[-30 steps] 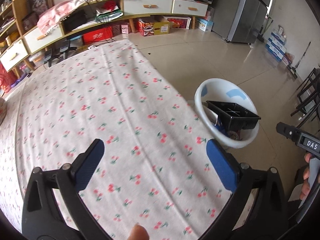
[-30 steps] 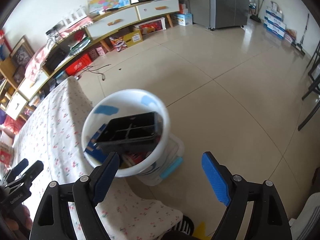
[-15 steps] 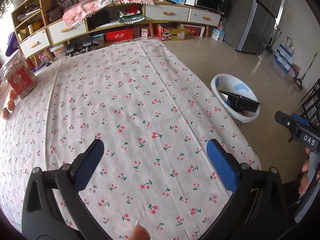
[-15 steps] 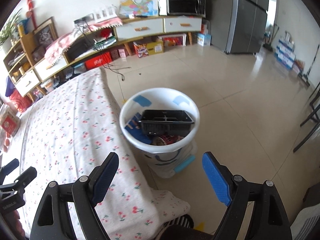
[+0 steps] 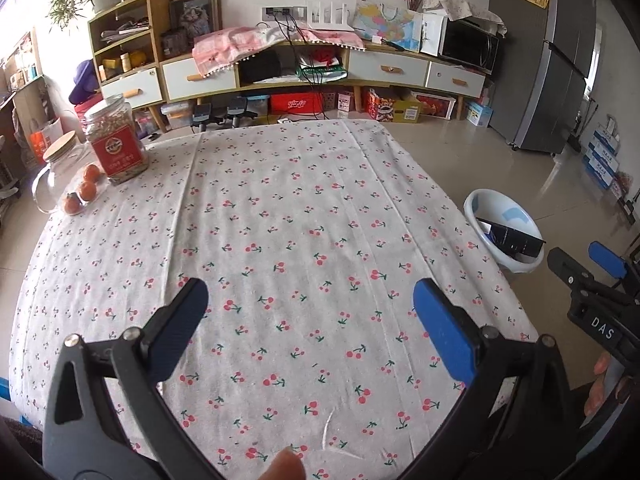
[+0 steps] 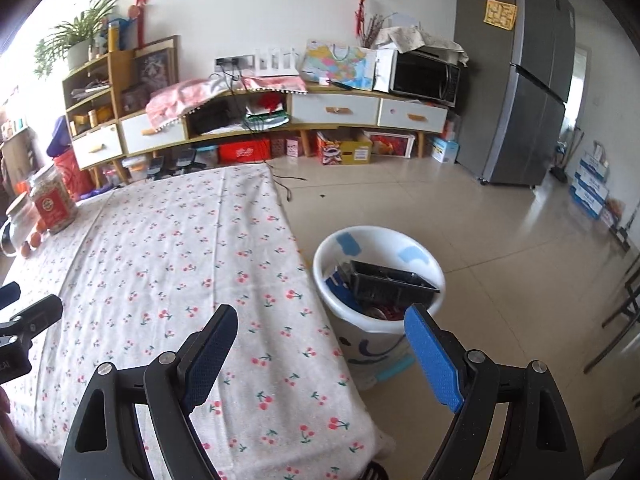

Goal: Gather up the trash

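A white trash bin (image 6: 378, 276) stands on the floor by the table's right edge, with a black plastic tray (image 6: 390, 282) and other trash inside; it also shows in the left wrist view (image 5: 504, 228). My left gripper (image 5: 312, 320) is open and empty above the cherry-print tablecloth (image 5: 288, 224). My right gripper (image 6: 320, 356) is open and empty, above the table's near right corner, short of the bin. The right gripper shows at the left view's right edge (image 5: 592, 280).
A red-labelled jar (image 5: 116, 140), a glass jug (image 5: 56, 168) and small oranges (image 5: 82, 194) stand at the table's far left. A long low cabinet (image 6: 256, 120), a microwave (image 6: 424, 78) and a grey fridge (image 6: 516, 80) line the back wall. Chair legs (image 6: 624, 304) stand at right.
Both grippers have pulled back and tilted up from the bin. The views now take in the whole table and back wall. Both stay open and empty.
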### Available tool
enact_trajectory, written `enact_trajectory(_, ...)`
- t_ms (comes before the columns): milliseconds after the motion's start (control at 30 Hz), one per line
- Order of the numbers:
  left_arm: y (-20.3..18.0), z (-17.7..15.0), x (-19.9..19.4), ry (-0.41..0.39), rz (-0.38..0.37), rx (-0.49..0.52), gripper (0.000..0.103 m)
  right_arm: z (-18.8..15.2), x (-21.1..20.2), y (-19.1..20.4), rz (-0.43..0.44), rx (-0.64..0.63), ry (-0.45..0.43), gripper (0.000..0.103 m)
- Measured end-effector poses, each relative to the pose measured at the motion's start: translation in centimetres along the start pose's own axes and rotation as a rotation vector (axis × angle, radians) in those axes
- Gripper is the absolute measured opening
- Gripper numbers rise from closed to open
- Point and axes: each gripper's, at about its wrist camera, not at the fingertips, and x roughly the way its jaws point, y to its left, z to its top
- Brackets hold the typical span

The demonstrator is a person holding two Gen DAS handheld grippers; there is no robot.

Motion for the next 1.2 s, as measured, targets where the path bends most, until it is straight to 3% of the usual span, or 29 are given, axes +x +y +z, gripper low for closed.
enact_trajectory(233,0.8,-0.6,0.2,0.007,0.032,-0.026,0.102,-0.3,1.3,0.7,0.010,-0.011,0.024,0.087)
enact_trajectory(1200,0.3,-0.6,-0.7,-0.010,0.001,-0.017,0.102,-0.6,1.3,0.3,0.026,0.022,0.033,0.087)
